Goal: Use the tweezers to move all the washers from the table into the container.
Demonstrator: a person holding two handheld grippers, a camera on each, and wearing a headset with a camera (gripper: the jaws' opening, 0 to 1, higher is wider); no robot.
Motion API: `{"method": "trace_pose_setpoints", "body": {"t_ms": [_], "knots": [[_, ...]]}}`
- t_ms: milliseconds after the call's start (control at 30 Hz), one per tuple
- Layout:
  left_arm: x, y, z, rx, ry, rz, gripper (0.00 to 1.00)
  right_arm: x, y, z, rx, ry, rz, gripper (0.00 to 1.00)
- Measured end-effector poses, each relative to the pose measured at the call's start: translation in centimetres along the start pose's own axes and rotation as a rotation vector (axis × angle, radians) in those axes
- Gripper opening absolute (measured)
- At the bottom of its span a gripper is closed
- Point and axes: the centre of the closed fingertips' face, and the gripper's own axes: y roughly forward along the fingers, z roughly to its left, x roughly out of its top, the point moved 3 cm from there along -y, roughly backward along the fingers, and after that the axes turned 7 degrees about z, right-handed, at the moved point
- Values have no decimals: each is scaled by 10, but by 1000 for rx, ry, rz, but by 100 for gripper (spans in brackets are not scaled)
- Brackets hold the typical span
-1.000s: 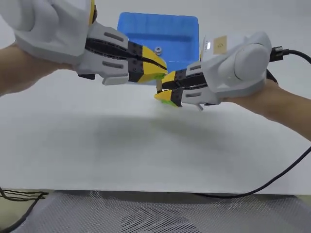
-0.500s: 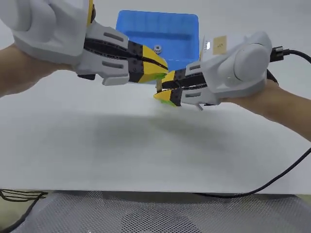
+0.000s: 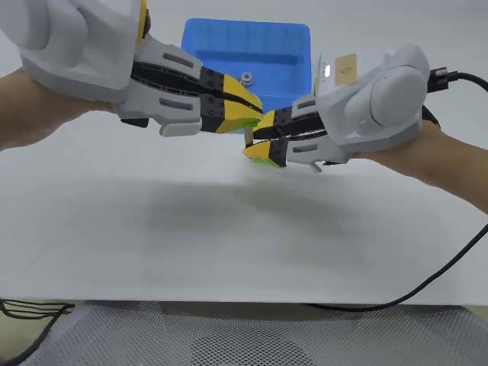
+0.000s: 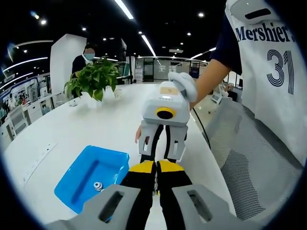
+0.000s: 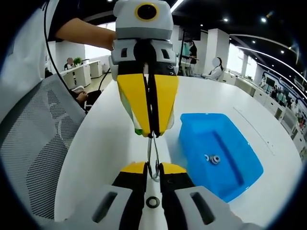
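Pinching tweezers (image 5: 152,154) — right tool (image 5: 153,168), left tool (image 5: 152,134) both clamped shut.

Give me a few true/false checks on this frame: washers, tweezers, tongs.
1. The blue container already holds washers. True.
2. No washer is left on the table. False: one washer still lies on it, between the jaws of the right tongs.
3. The left tongs are shut on the tweezers. True.
4. The two tongs point away from each other. False: they face each other, tips nearly meeting, with the tweezers running between them.
5. The tongs hang inside the container. False: in the head view they sit in front of it, over the table.
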Motion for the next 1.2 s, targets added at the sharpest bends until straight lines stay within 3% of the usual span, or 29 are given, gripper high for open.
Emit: {"method": "trace_pose_setpoints", "body": {"t_ms": [500, 1200], "knots": [[2, -4, 2, -2, -7, 12, 5, 3, -2, 1, -9, 12, 3, 10], [37, -33, -3, 11, 51, 12, 5, 38, -27, 0, -36, -43, -38, 10]]}}
